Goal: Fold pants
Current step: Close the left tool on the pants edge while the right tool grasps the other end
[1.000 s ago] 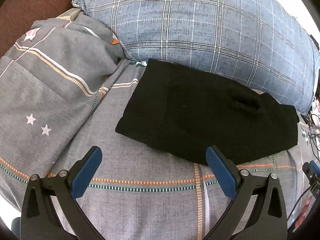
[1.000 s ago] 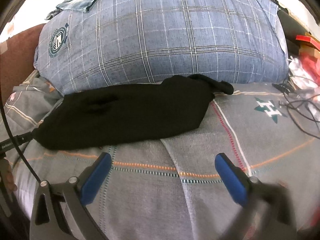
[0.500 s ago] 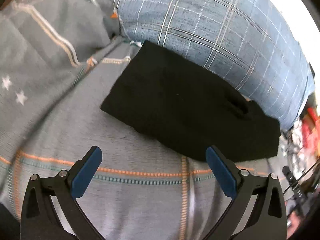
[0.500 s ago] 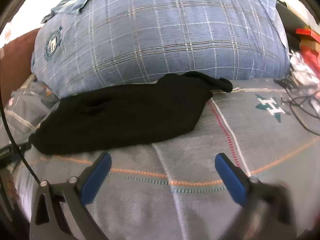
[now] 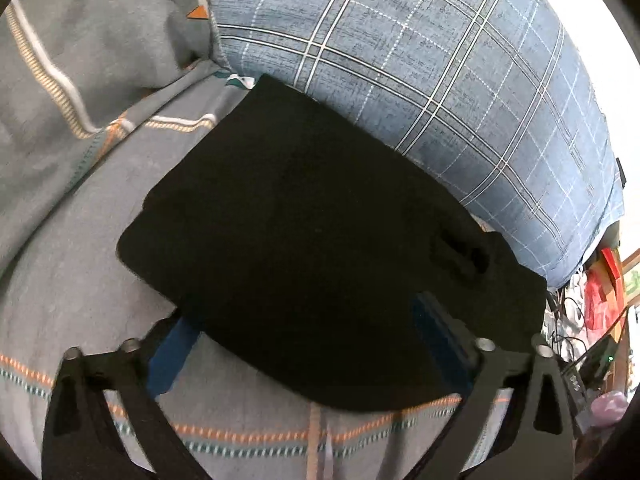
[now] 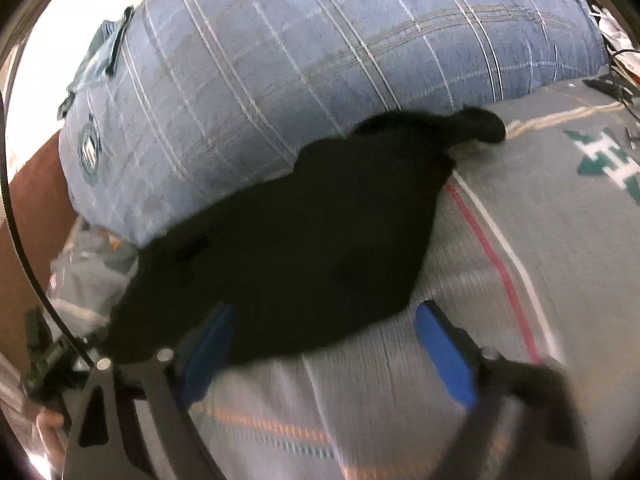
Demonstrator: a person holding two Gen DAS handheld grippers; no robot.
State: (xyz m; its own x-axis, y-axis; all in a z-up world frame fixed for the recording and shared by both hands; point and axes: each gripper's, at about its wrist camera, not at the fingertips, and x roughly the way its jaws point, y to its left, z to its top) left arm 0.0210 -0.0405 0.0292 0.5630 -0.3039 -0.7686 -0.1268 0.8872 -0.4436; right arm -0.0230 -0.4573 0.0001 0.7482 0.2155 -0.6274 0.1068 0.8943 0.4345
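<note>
Pants: laid flat against pillow, seemingly partly folded.
Left gripper: spread wide, nothing held.
Right gripper: spread wide, nothing held.
Left: further fold judged needed.

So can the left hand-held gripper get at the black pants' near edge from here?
Probably yes. The left hand-held gripper is open, its fingers straddling the near edge of the black pants, which lie flat on the grey bedspread with nothing in between.
</note>
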